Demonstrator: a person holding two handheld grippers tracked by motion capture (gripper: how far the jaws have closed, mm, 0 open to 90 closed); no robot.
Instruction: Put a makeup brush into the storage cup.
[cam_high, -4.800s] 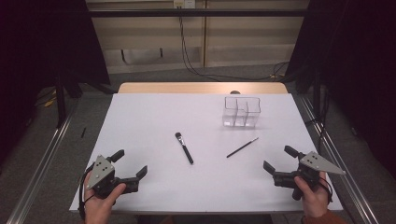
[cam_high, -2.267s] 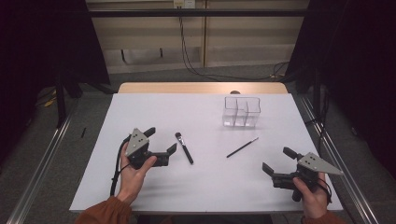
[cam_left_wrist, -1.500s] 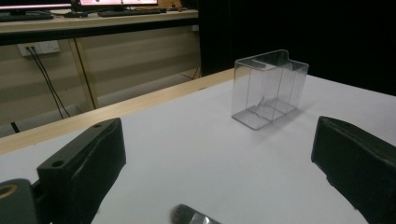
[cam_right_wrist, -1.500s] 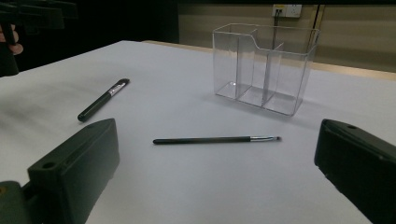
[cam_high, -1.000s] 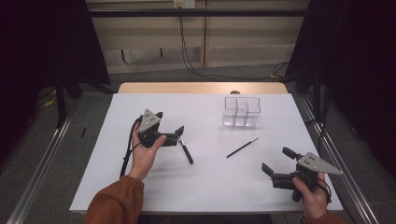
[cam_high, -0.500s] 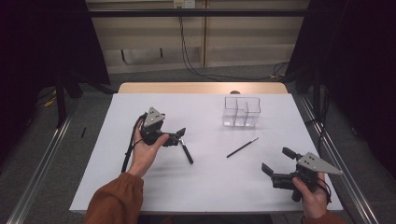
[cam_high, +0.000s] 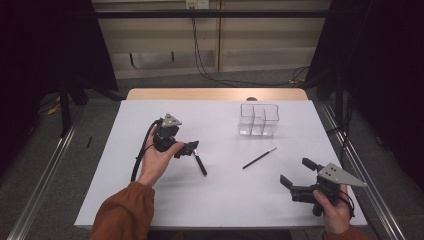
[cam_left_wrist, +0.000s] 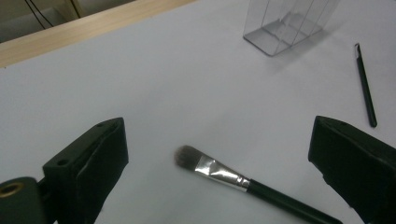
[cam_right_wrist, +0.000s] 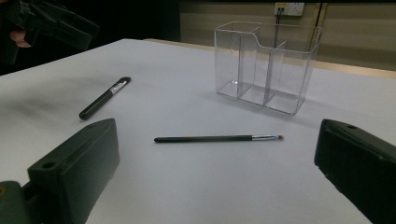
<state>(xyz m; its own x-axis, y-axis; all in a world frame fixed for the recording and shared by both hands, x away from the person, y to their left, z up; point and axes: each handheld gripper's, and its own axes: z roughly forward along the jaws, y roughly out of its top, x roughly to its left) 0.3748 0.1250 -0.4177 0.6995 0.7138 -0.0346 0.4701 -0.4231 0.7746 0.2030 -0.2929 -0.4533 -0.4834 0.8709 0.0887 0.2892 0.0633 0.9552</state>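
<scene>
Reaching farther in, left gripper (cam_high: 191, 148) hovers, fingers spread, over the makeup brush (cam_high: 199, 162); right gripper (cam_high: 295, 174) spread too.

White table, three things on it
The table (cam_high: 150, 210) bore a flat brush (cam_high: 199, 162), a thin brush (cam_high: 259, 158) and a clear organiser (cam_high: 258, 120).

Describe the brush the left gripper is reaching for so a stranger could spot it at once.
On the white table, look just left of centre, under the open left gripper. The makeup brush lies there: thick black handle, silver collar, flat bristles. The other brush, toward the clear organizer, is much thinner.
</scene>
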